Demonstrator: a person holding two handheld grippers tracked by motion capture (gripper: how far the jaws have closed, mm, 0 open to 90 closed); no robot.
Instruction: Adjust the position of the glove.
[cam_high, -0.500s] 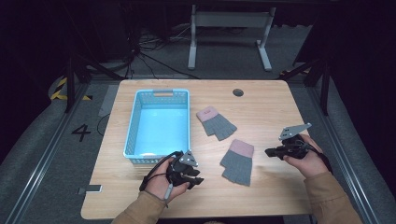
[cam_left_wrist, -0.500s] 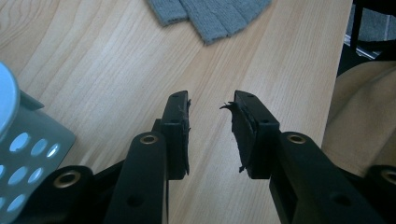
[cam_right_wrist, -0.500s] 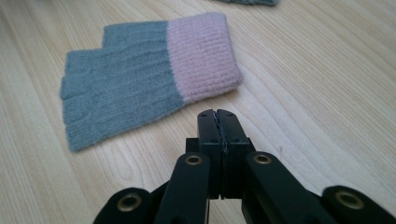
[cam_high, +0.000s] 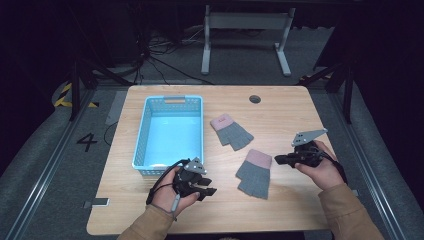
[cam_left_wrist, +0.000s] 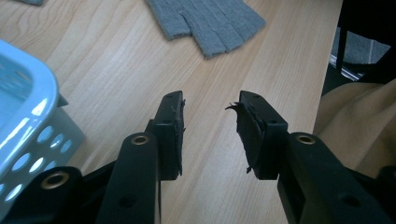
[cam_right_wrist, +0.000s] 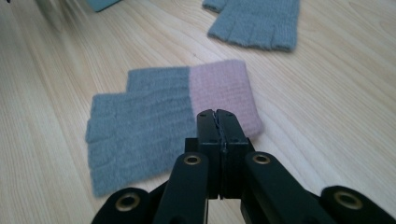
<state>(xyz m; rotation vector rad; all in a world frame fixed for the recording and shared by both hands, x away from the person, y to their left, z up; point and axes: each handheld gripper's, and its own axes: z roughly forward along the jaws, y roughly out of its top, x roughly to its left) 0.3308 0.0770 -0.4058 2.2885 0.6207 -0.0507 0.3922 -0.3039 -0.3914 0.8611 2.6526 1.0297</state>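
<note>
Nothing is in the blue basket (cam_high: 170, 131) yet: both gloves, near (cam_high: 255, 172) and far (cam_high: 231, 131), lie at its three o'clock, left gripper (cam_high: 207, 192) gaping empty, right gripper (cam_high: 278, 159) closed on nothing.

basket (cam_high: 170, 131) on table (cam_high: 280, 107), left; far glove (cam_high: 231, 131) just right of it; near glove (cam_high: 255, 172) nearer, between left gripper (cam_high: 202, 186) and right gripper (cam_high: 286, 160).

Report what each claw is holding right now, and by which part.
Nothing is held. The left claw stands open over bare table; the right claw is shut on nothing, just short of the near glove and its pink cuff.
</note>
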